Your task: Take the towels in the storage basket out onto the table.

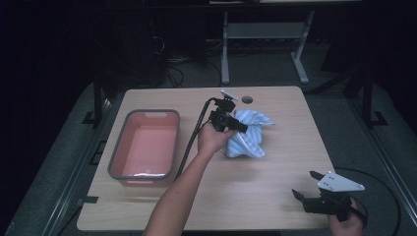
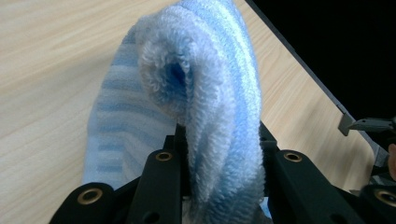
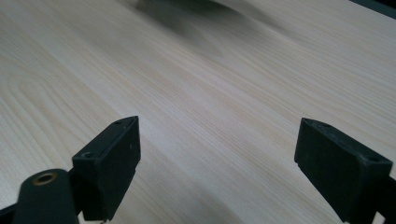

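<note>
Towel (image 1: 248, 137): blue-and-white striped terry, bunched in a heap at the table's (image 1: 275, 201) middle, toward the far edge and just right of the left hand (image 1: 211, 139). Left gripper (image 1: 235, 127) is clenched on a thick fold of it; in the left gripper view the cloth (image 2: 205, 107) is pinched between both jaws and rolls up over them. The rest of the towel lies on the wood.

Progress, my read: grasp is done, transfer isn't. The pink bin (image 1: 146, 145) with the grey rim sits to the left, well apart from the towel, with nothing in it. If the bin is the target, lift, carry and drop all remain.

Right gripper (image 1: 307, 192): released, jaws wide, nothing between them, parked near the table's near right corner over bare wood.

Count: one towel, one bin, two grippers, one table.
</note>
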A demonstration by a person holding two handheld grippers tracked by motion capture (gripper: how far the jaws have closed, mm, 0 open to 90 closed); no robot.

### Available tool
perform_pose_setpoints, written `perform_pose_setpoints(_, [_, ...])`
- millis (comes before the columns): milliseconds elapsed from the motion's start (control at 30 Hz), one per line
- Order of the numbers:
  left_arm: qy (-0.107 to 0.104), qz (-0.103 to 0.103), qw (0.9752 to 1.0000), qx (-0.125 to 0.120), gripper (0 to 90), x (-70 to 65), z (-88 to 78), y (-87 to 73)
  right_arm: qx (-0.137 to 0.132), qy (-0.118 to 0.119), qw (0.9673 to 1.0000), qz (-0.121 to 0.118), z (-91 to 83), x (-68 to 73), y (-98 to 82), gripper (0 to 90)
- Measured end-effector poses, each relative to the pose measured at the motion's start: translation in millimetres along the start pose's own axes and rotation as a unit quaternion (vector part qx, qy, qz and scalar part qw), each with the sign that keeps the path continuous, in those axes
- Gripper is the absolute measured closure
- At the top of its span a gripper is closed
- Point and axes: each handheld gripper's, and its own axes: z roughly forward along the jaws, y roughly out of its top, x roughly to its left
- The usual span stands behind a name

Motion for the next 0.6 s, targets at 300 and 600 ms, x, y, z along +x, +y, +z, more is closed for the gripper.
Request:
perform_pose_setpoints(300, [0.007,-0.001,0.9999,0.016,70.8,2.8,16.4,-7.6,-0.001,0.001,1.0,0.001,-0.5,-0.3,-0.1,13.8])
perform_pose_setpoints(600, [0.01,-0.008,0.9995,0.028,70.1,6.7,32.1,-15.5,0.0,0.003,1.0,0.001,0.2,0.7,0.3,13.8])
